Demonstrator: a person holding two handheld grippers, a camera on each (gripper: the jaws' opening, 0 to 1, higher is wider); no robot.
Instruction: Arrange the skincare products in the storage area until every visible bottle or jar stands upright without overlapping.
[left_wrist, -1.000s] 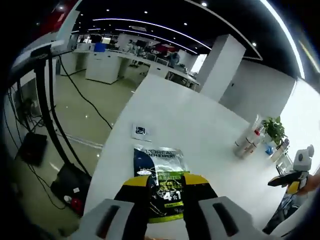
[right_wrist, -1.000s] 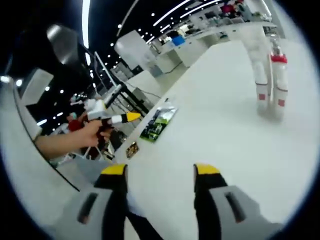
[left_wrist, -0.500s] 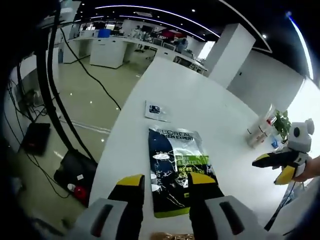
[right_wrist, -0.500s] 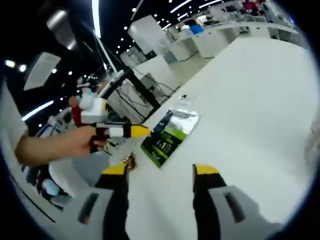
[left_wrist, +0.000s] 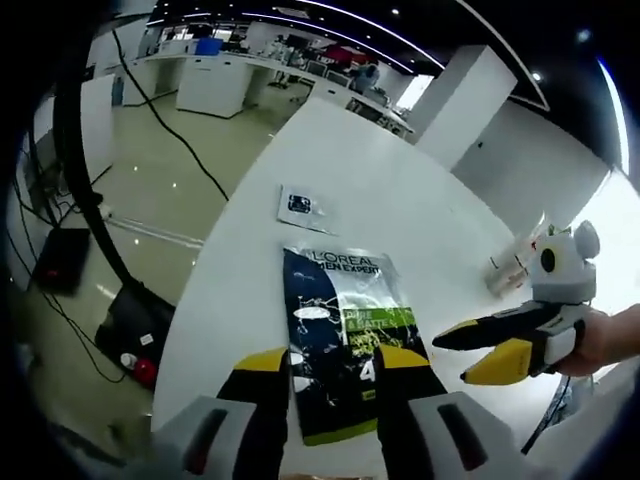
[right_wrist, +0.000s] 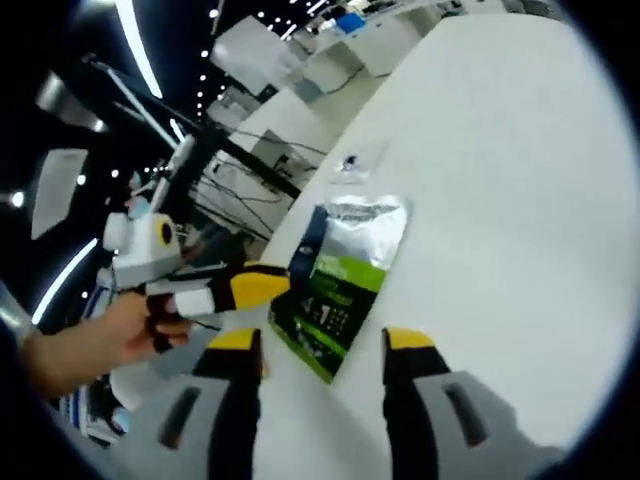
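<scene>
A dark blue and green L'Oreal pouch (left_wrist: 345, 335) lies flat on the white table (left_wrist: 400, 190). My left gripper (left_wrist: 333, 365) is open, its yellow-tipped jaws standing over the pouch's near end. My right gripper (left_wrist: 490, 348) comes in from the right, held by a hand (left_wrist: 612, 338), its jaws apart beside the pouch. In the right gripper view the pouch (right_wrist: 345, 280) lies just beyond my open right gripper (right_wrist: 322, 345), and the left gripper (right_wrist: 225, 287) reaches its left edge. Two white bottles (left_wrist: 508, 270) stand upright far off on the right.
A small flat sachet (left_wrist: 300, 203) lies beyond the pouch, also seen as a sachet (right_wrist: 350, 163) in the right gripper view. The table edge (left_wrist: 200, 300) drops to the floor with cables on the left. Bare table (right_wrist: 520, 200) stretches to the right.
The right gripper has moved in from the bottles' side to just beside the pouch. The left gripper stays over the pouch's near end, both open throughout.
</scene>
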